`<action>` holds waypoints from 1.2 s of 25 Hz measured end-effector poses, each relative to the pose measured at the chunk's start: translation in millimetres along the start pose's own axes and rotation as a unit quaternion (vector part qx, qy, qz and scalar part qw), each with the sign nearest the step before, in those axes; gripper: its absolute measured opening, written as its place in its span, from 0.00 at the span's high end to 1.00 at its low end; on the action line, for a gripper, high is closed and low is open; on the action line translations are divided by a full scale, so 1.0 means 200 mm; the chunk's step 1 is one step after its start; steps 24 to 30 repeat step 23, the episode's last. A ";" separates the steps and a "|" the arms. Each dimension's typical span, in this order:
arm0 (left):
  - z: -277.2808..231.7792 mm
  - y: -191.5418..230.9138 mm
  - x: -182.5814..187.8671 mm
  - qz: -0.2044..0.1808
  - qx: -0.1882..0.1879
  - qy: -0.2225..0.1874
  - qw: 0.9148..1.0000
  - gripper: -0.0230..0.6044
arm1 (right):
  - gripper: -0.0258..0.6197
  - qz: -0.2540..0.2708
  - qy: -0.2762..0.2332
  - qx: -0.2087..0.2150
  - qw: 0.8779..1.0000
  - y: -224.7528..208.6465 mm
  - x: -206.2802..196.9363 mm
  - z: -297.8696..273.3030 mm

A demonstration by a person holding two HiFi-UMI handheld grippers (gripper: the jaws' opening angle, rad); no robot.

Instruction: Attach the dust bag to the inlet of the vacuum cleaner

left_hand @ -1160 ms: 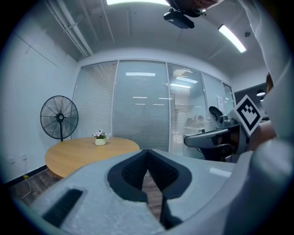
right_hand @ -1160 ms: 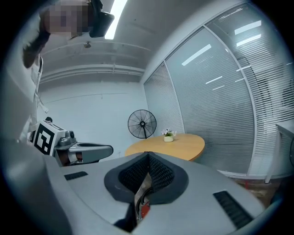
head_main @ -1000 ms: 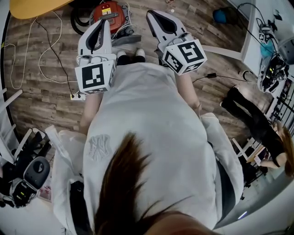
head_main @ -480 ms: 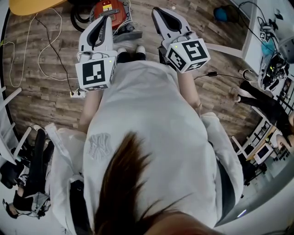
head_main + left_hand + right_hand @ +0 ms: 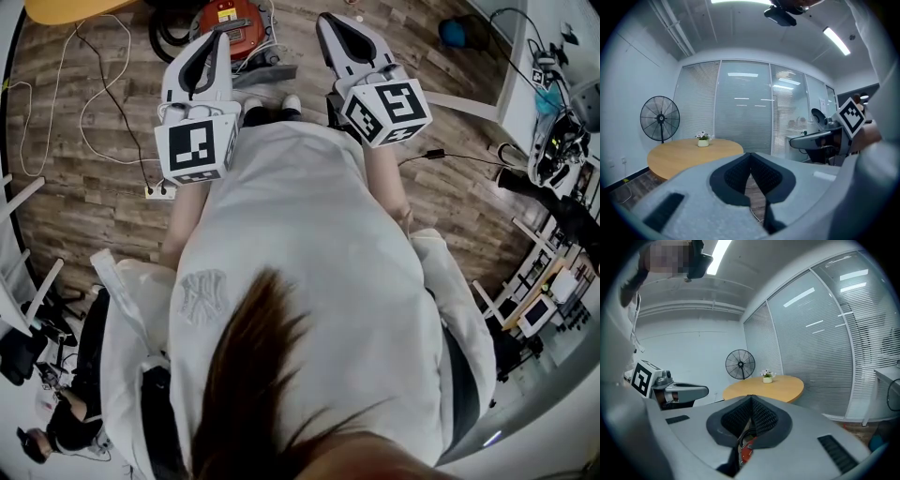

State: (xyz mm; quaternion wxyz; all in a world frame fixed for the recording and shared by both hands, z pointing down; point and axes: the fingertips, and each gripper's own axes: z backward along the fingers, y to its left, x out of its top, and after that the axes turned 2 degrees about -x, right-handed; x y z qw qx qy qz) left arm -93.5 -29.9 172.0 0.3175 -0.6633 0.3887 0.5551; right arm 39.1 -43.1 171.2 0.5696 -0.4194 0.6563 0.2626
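Head view, open wood floor [image 5: 103, 225] to my left, power strip [image 5: 157, 192] near my leg, red vacuum [image 5: 228, 17] just ahead between left claw [image 5: 217, 37] and right claw [image 5: 327, 19], both a little nearer it than before, left gripper view, jaws together, empty, right gripper view, jaws together, empty, probably the vacuum showing red beneath.
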 end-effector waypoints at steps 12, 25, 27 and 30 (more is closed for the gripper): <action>0.09 0.08 -0.04 0.001 -0.002 -0.002 1.000 0.94 | 0.96 0.000 -0.010 -0.020 1.000 0.07 -0.01 0.00; 0.15 0.11 -0.07 0.002 0.009 0.000 1.000 0.94 | 0.96 0.004 -0.010 -0.022 1.000 0.09 -0.02 0.01; 0.15 0.11 -0.07 0.002 0.009 0.000 1.000 0.94 | 0.96 0.004 -0.010 -0.022 1.000 0.09 -0.02 0.01; 0.15 0.11 -0.07 0.002 0.009 0.000 1.000 0.94 | 0.96 0.004 -0.010 -0.022 1.000 0.09 -0.02 0.01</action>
